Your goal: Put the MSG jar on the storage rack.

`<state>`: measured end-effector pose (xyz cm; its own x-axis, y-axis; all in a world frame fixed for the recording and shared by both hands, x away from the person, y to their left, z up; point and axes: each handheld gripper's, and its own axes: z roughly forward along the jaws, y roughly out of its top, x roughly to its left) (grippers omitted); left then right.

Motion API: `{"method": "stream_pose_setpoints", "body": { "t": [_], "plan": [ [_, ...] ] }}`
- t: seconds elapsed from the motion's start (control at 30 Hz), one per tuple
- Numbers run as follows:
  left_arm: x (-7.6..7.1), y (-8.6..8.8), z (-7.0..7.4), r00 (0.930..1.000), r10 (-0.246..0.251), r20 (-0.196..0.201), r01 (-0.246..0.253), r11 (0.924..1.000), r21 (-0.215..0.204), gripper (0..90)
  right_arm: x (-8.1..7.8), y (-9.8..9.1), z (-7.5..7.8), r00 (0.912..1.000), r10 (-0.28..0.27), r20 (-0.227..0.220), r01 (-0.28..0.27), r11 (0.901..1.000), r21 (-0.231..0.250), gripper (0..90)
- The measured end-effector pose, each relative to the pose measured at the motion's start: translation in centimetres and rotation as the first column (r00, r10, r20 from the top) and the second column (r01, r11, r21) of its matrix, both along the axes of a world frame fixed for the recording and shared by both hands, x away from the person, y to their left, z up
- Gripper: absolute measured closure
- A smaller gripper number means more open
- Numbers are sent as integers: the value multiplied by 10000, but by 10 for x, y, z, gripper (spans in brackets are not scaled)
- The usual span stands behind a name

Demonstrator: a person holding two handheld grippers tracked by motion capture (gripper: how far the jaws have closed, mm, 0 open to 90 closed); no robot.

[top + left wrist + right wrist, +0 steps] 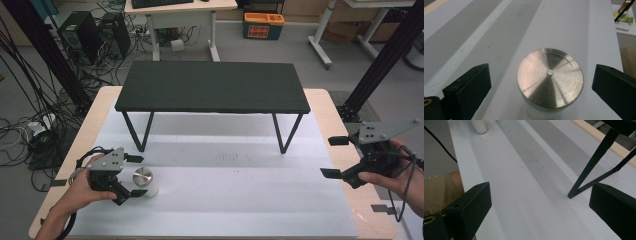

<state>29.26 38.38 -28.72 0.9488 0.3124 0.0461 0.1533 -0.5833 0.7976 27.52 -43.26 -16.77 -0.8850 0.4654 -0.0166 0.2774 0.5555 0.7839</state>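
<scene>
Left jaws: wide apart on the left gripper point(134, 175), one on each side of the white cup point(146, 186); nothing clamped, a clear gap shows between each jaw and the cup in the left gripper view.
Right jaws: spread wide on the right gripper point(334, 157), nothing between them but bare sheet.
White cup: upright on the white sheet point(240, 200), capped by a round brushed-metal lid point(550, 77); it sits between the left jaws, roughly centred, slightly nearer the right-hand one in the left gripper view.
Cup vs. black stand: cup lies in front of the black stand point(212, 86), near its front-left leg, toward the person's side.
Left hand: left hand point(82, 187) grips the tool just left of the cup.
Right gripper vs. cup: well apart, at the opposite edge of the worktop point(332, 117), beyond the stand's right leg.
Right gripper view: cup base point(479, 126) far off at the top.
</scene>
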Motion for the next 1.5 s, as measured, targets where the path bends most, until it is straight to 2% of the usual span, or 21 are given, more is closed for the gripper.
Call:
{"method": "stream_pose_setpoints", "body": {
  "t": [0.3,0.4,0.43,0.47,0.5,0.53,0.6,0.77,0.87,0.9,1.0,1.1,1.2,1.23,1.27,1.3,1.37,1.4,1.43,1.47,1.5],
  "plan": [
    [5,-7,-10,9998,-151,-162,153,9998,106,37,3,2,-5,9998,187,-96,-187,9998,24,44],
    [6,-7,-12,9996,-265,-132,266,9996,84,116,4,4,-5,9994,323,-108,-323,9995,6,45],
    [6,-6,-13,9995,-292,-125,293,9996,14,116,4,5,-5,9993,366,-105,-366,9993,-16,45],
    [8,-3,-14,9990,-433,-137,432,9991,-46,240,4,5,-5,9992,384,-106,-385,9993,-28,46],
    [8,-3,-14,9990,-433,-137,432,9991,-46,317,4,6,-4,9991,405,-88,-405,9992,-15,46],
    [8,-2,-15,9991,-412,-119,411,9991,-79,317,4,6,-4,9991,405,-88,-405,9992,-15,46],
    [9,0,-16,9987,-469,-193,468,9989,-76,413,4,5,-5,9991,426,-67,-426,9991,60,46],
    [9,1,-16,9987,-465,-189,463,9989,-113,422,3,4,-6,9990,442,-53,-441,9990,67,46],
    [9,-1,-14,9987,-455,-224,455,9990,2,424,1,3,-6,9991,428,25,-428,9990,112,45],
    [10,-2,-11,9988,-378,-325,380,9993,60,424,-2,0,-9,9992,386,112,-388,9989,254,45],
    [10,-2,-6,9985,-264,-480,267,9996,46,423,-4,-1,-13,9990,432,124,-435,9987,254,45],
    [9,-3,12,9982,-312,-505,307,9995,-112,424,-6,0,-19,9984,571,-49,-570,9984,22,44],
    [5,-8,33,9990,-350,-276,347,9993,-114,424,-7,0,-24,9976,671,-175,-673,9977,-73,42],
    [3,-10,45,9993,-337,-178,335,9994,-129,423,-6,1,-29,9963,780,-350,-788,9967,-199,42],
    [3,-12,53,9993,-352,-114,351,9993,-138,423,-5,1,-31,9957,831,-419,-842,9962,-245,42],
    [2,-15,69,9994,-338,12,338,9993,-183,423,-5,1,-31,9957,831,-419,-842,9962,-245,42],
    [0,-18,90,9991,-340,246,346,9991,-258,423,-5,3,-34,9935,1002,-544,-1023,9940,-385,42],
    [0,-21,104,9988,-339,343,352,9987,-381,424,-5,3,-35,9924,1098,-549,-1120,9930,-386,42],
    [1,-22,110,9986,-349,387,365,9985,-420,423,-6,2,-37,9918,1165,-531,-1183,9925,-323,42],
    [1,-26,128,9982,-334,490,364,9975,-608,423,-6,2,-37,9915,1189,-530,-1207,9922,-318,42],
    [4,-28,139,9978,-349,560,392,9962,-783,423,-7,3,-37,9897,1338,-515,-1358,9900,-376,44]
  ]
}}
